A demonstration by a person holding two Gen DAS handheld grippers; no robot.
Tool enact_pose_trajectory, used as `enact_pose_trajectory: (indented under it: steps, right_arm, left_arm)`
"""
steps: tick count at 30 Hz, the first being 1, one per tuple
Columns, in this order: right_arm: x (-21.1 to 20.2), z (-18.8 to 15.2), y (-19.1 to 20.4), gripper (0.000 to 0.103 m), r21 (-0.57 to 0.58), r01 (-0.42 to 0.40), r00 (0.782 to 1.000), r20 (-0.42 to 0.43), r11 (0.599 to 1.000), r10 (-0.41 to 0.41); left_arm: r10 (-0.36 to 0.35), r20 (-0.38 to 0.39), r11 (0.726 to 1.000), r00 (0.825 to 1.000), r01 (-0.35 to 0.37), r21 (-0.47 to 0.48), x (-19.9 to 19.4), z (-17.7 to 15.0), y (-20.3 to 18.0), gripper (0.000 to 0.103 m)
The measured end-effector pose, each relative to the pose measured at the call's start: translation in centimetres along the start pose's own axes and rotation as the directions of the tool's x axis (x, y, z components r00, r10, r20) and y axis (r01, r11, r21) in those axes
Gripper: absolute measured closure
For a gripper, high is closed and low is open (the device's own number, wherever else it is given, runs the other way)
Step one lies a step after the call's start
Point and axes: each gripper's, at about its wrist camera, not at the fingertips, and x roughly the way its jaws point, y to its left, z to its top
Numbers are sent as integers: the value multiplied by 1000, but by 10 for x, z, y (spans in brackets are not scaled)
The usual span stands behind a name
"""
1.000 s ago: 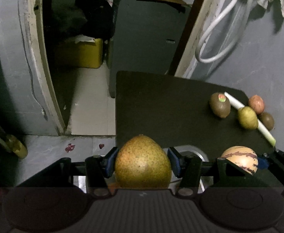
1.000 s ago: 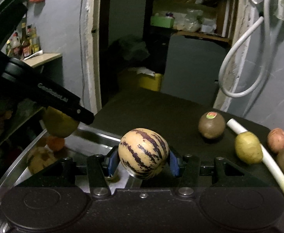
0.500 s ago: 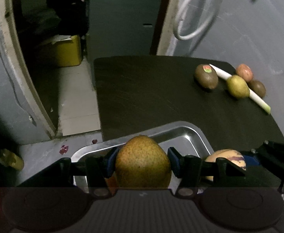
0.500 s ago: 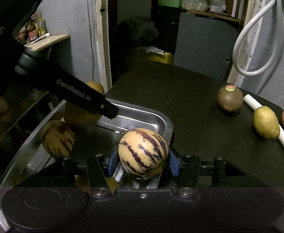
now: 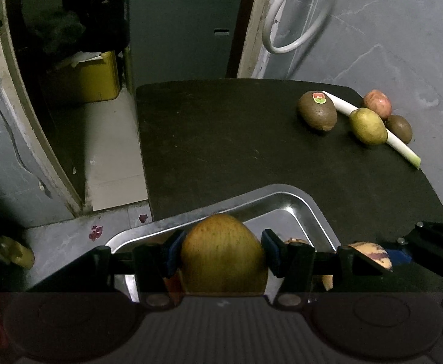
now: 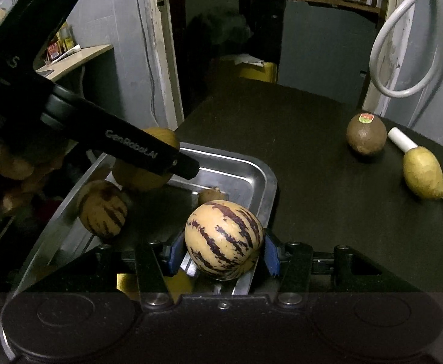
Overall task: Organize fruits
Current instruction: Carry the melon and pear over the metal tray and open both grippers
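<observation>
Since a second ago both grippers have come over the shiny rectangular metal tray, which then showed only as an edge and now fills the near part of each view.

The tray sits on the matte black tabletop and already holds a striped tan round fruit and a small brown fruit; something orange lies below the left gripper, though it is too hidden to name. So part of the sorting is done.

The left gripper is clenched on a large speckled yellow-green pear, blue pads against both flanks, held above the tray's near end. The right gripper grasps a smooth cream melon-like fruit with purple stripes over the tray's right rim. Both look ready to be set down.

Left on the table, well apart from the tray: a fuzzy brown kiwi with a sticker, a smooth yellow-green oval fruit, a pinkish round fruit and a smaller brown kiwi, clustered around a pale leek stalk.
</observation>
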Motion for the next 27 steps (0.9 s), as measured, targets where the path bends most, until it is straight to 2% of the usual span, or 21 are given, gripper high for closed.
enact_pose_trajectory:
  steps: [8, 14, 19, 27]
  right_arm:
    - [-3, 3, -6, 49, 52, -2, 998, -63, 999, 5]
    - [2, 11, -1, 49, -1, 0, 994, -112, 1000, -1]
    - [7, 17, 0, 49, -36, -1, 990, -138, 999, -4]
    - [5, 16, -1, 48, -16, -9, 992, -129, 1000, 7]
  left_arm:
    - [12, -27, 999, 1000, -10, 51, 10, 2, -7, 44]
    - [18, -49, 999, 999, -16, 40, 16, 3, -7, 43]
    - [-7, -63, 999, 998, 5, -36, 15, 5, 4, 41]
    - [-47, -78, 985, 996, 33, -172, 9, 7, 26, 36]
